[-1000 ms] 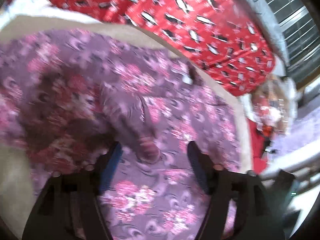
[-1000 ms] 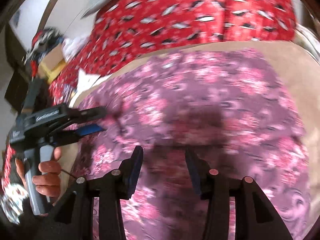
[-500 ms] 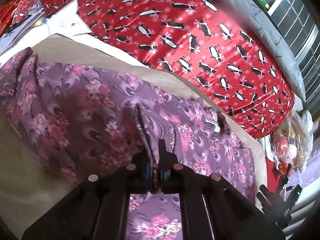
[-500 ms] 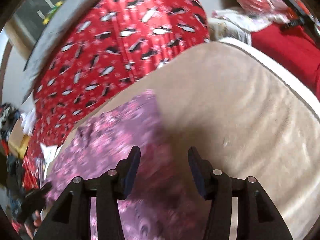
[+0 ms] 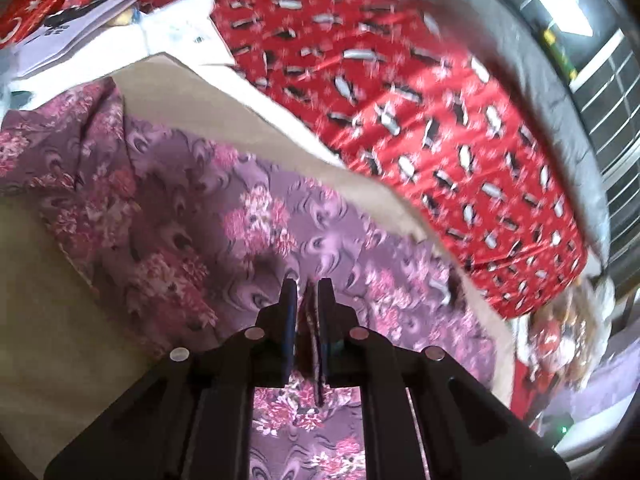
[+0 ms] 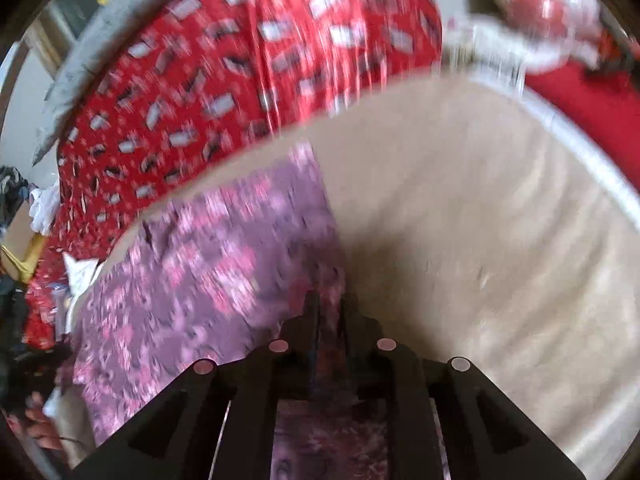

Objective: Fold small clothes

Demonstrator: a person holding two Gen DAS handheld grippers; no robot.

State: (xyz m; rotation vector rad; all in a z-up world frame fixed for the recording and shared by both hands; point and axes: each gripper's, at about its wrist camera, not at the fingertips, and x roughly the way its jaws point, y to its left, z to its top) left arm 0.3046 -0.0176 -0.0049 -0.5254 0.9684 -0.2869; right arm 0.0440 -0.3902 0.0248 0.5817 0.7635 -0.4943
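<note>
A purple garment with pink flowers (image 5: 192,220) lies spread on a beige pad (image 5: 36,300). My left gripper (image 5: 307,296) is shut on a raised fold of it near its middle. In the right wrist view the same garment (image 6: 208,272) lies to the left on the beige pad (image 6: 480,240), blurred. My right gripper (image 6: 330,308) is shut on the garment's right edge, cloth pinched between the fingers.
A red bedspread with a black and white pattern (image 5: 420,92) lies behind the pad and also shows in the right wrist view (image 6: 240,72). Papers (image 5: 80,28) lie at the far left. A red and white bundle (image 6: 552,12) sits at the far right.
Both grippers have gone from open to shut on the garment. The left pinched a fold first; the right swung to the garment's right edge and closed on it.
</note>
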